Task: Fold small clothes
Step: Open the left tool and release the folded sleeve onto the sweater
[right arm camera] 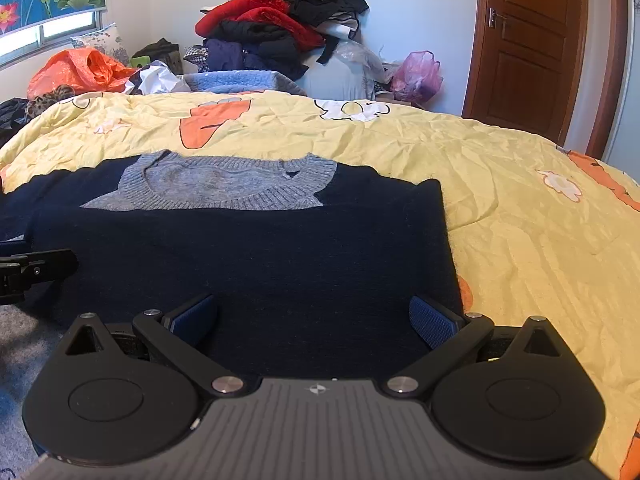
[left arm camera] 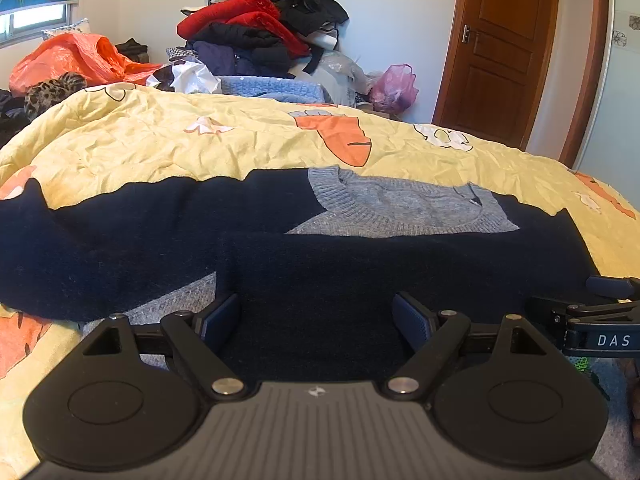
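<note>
Bright daylight, sharp, fisheye-bowed edges

Sweater (right arm camera: 248,264) fuzzy knit; quilt (right arm camera: 500,184) crinkled, probably cotton.

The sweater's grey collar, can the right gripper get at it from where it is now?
Probably yes. The right gripper is open over the near edge of the sweater, and only flat dark knit lies between it and the grey collar. The left gripper sits off to the side.

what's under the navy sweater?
The sweater lies flat on the yellow quilt, which shows all around its far and right edges. Grey knit peeks out near its lower left. What the sweater covers beyond that is hidden.
</note>
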The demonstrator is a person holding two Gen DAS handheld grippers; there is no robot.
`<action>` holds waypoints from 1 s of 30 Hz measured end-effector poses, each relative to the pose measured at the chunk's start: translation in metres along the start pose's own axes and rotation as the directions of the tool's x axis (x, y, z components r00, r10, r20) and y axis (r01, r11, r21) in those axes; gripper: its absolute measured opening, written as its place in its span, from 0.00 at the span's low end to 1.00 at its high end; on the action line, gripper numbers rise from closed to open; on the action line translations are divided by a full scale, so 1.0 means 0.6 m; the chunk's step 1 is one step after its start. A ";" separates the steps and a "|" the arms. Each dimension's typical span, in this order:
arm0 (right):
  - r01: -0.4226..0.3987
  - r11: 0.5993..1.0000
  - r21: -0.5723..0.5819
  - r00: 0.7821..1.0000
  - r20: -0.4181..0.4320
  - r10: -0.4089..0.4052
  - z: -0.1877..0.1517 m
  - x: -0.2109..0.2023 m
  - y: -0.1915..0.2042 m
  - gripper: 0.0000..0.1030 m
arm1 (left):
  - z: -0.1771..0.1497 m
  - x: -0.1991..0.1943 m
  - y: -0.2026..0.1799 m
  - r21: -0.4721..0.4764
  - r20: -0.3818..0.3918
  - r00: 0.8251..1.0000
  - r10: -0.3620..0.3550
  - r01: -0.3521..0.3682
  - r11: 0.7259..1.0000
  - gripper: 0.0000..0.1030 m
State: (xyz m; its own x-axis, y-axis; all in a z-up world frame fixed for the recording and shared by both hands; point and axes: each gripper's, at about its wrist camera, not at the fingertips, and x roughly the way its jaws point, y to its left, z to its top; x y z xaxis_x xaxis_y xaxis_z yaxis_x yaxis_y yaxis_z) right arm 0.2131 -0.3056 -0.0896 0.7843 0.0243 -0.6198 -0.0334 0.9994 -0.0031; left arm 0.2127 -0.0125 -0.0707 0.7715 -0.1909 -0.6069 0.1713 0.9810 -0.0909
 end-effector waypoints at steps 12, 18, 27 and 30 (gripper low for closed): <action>0.000 1.000 0.002 1.000 0.000 0.000 0.001 0.001 0.001 1.00 | 0.001 0.001 0.001 -0.015 0.004 1.000 -0.031 0.031 0.999 0.89; 0.000 1.000 0.002 1.000 0.000 0.000 0.001 0.002 0.000 1.00 | 0.001 0.002 -0.003 0.013 -0.004 1.000 -0.011 0.011 1.000 0.89; -0.001 1.000 0.002 1.000 0.001 0.001 0.001 0.001 0.000 1.00 | 0.001 0.002 -0.004 0.013 -0.004 1.000 -0.011 0.011 1.000 0.90; -0.001 1.000 0.002 1.000 0.001 0.001 0.001 0.001 0.000 1.00 | 0.001 0.002 -0.003 0.012 -0.003 1.000 -0.011 0.011 1.000 0.90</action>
State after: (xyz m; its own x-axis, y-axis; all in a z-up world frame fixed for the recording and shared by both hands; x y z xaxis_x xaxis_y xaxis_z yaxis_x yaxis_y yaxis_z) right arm 0.2142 -0.3052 -0.0897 0.7847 0.0251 -0.6194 -0.0328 0.9995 -0.0009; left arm 0.2135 -0.0148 -0.0709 0.7676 -0.2019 -0.6083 0.1874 0.9783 -0.0883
